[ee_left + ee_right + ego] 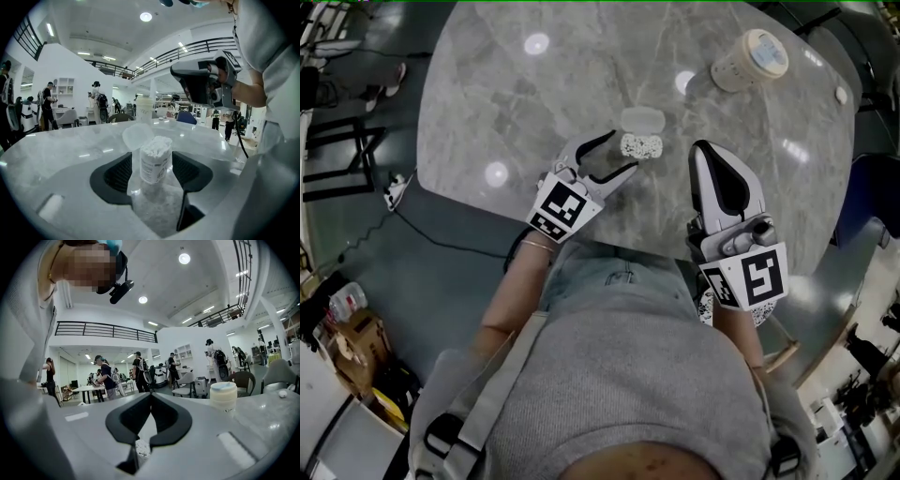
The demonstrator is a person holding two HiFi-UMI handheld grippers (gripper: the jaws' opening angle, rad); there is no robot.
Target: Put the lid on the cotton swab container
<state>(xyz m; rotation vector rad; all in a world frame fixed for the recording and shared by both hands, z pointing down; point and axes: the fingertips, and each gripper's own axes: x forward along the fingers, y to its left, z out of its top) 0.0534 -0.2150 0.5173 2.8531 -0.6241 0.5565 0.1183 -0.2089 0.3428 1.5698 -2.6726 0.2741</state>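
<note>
Head view, left to right. The left gripper (622, 152) is held over the near edge of the grey marble table (487, 84), with its jaws spread wide. The cotton swab container (641, 145) is seen upright on the table at the jaw tips. In the left gripper view the container is shown standing in the opening between the two jaws, uncapped and packed with swabs, and it is not clamped. The clear lid (642, 119) is seen on the table just beyond the container. The right gripper (705, 150) is held to the right of the container and apart from it. Its jaws are brought together with nothing between them, as is borne out by the right gripper view. A pale lidded tub (750, 59) is seen well apart, at the far right of the table.
</note>
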